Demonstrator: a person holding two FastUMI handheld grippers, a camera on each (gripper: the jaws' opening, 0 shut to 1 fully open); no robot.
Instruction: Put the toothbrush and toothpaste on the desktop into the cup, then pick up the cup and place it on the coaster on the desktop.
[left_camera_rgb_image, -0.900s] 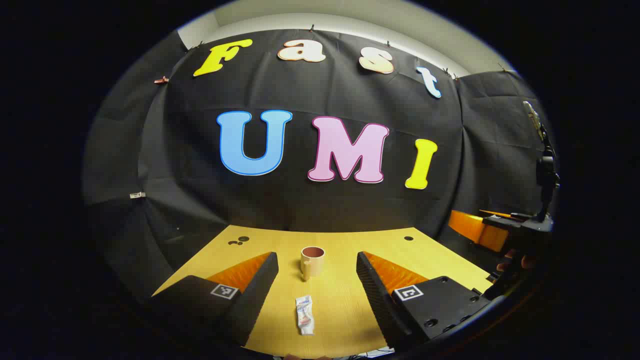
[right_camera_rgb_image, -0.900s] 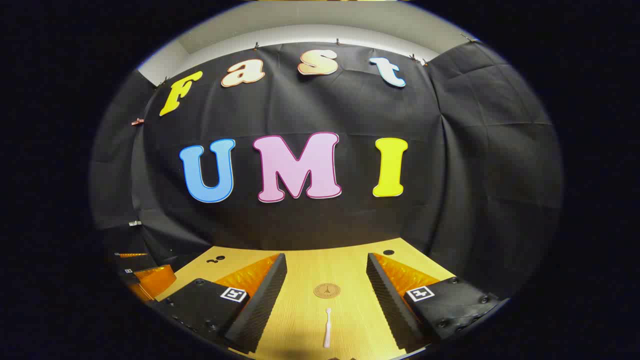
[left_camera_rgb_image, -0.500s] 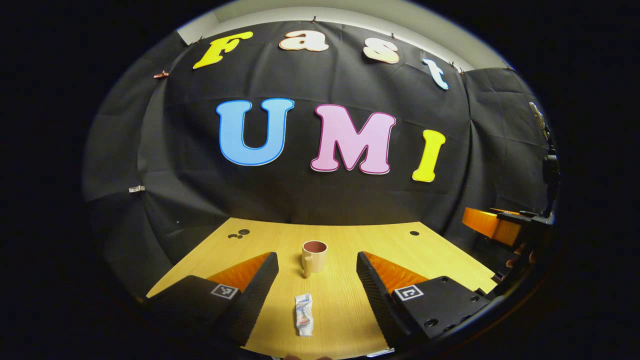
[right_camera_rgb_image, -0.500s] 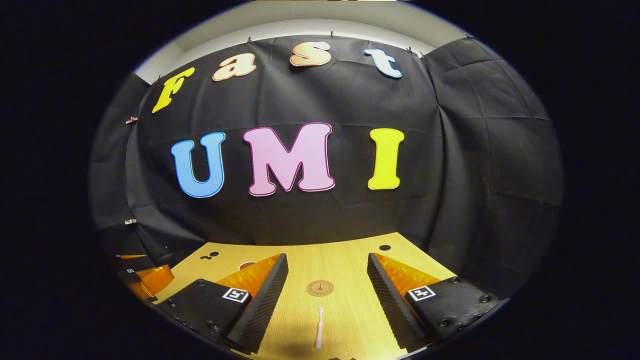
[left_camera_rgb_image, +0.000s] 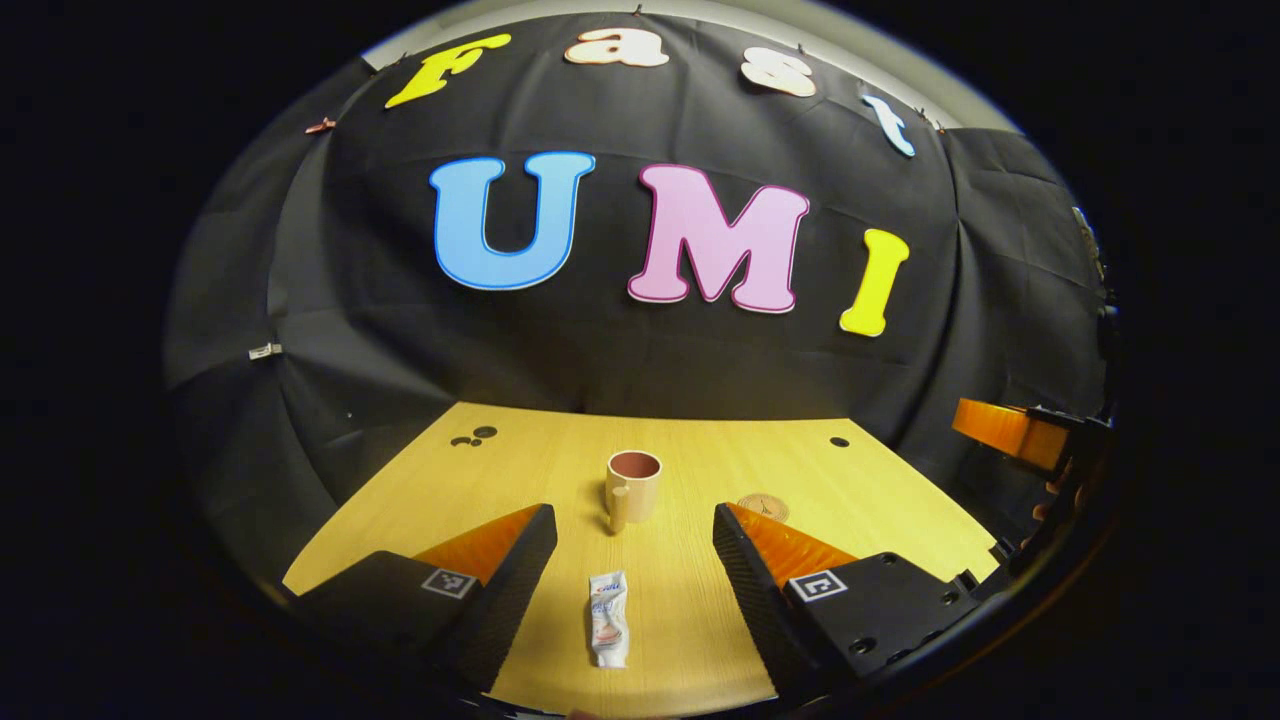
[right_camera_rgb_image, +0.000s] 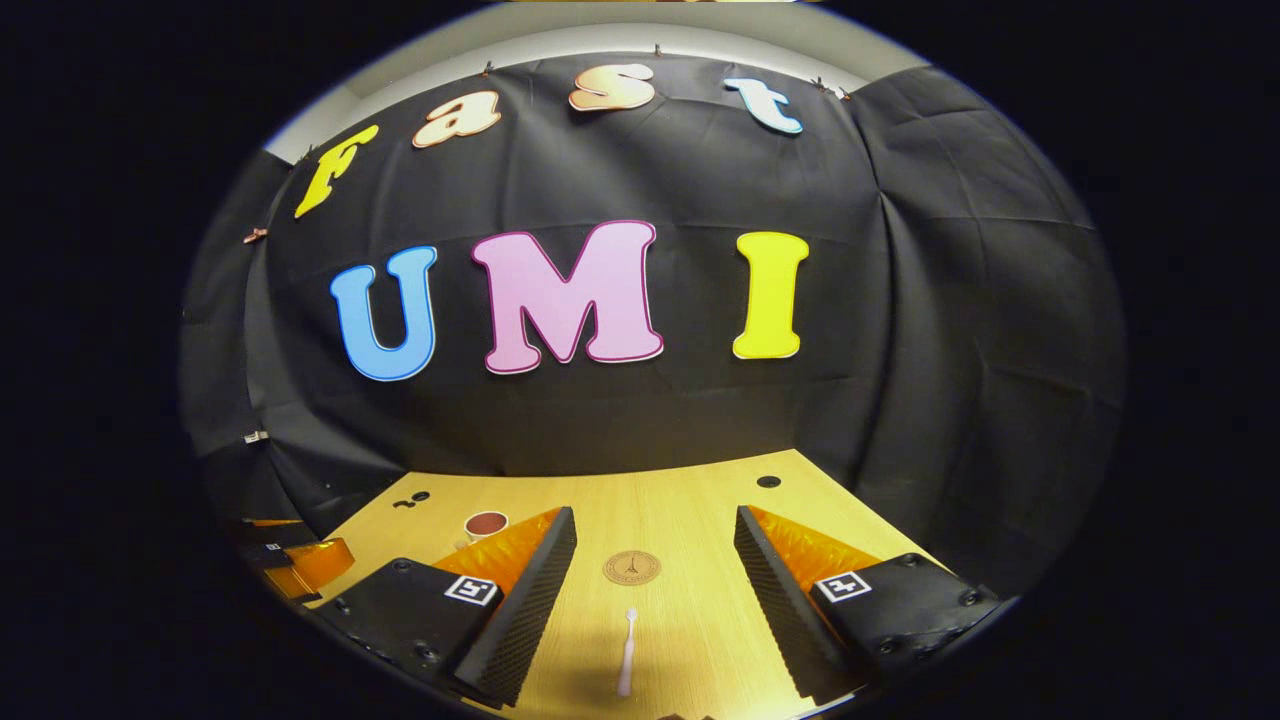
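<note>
A beige cup (left_camera_rgb_image: 632, 484) with a dark red inside stands upright on the wooden desktop (left_camera_rgb_image: 420, 490), its handle facing me. A small white toothpaste tube (left_camera_rgb_image: 608, 632) lies flat in front of it, between the fingers of my open left gripper (left_camera_rgb_image: 634, 560). A round brown coaster (left_camera_rgb_image: 763, 505) lies to the cup's right. In the right gripper view a white toothbrush (right_camera_rgb_image: 626, 652) lies lengthwise between the fingers of my open right gripper (right_camera_rgb_image: 655, 565), with the coaster (right_camera_rgb_image: 631, 567) just beyond it. The cup's rim (right_camera_rgb_image: 486, 524) peeks out behind the left finger.
The booth's black cloth wall rises close behind the desktop's far edge. Small dark holes (left_camera_rgb_image: 839, 441) mark the back of the desktop. The other gripper's orange body (left_camera_rgb_image: 1008, 432) hangs at the right edge of the left gripper view, and the left one's (right_camera_rgb_image: 312, 562) shows at the right gripper view's left.
Both views have tilted down, showing more of the desktop. The coaster has come into the left gripper view and the cup's rim into the right gripper view. Nothing on the desktop moved.
</note>
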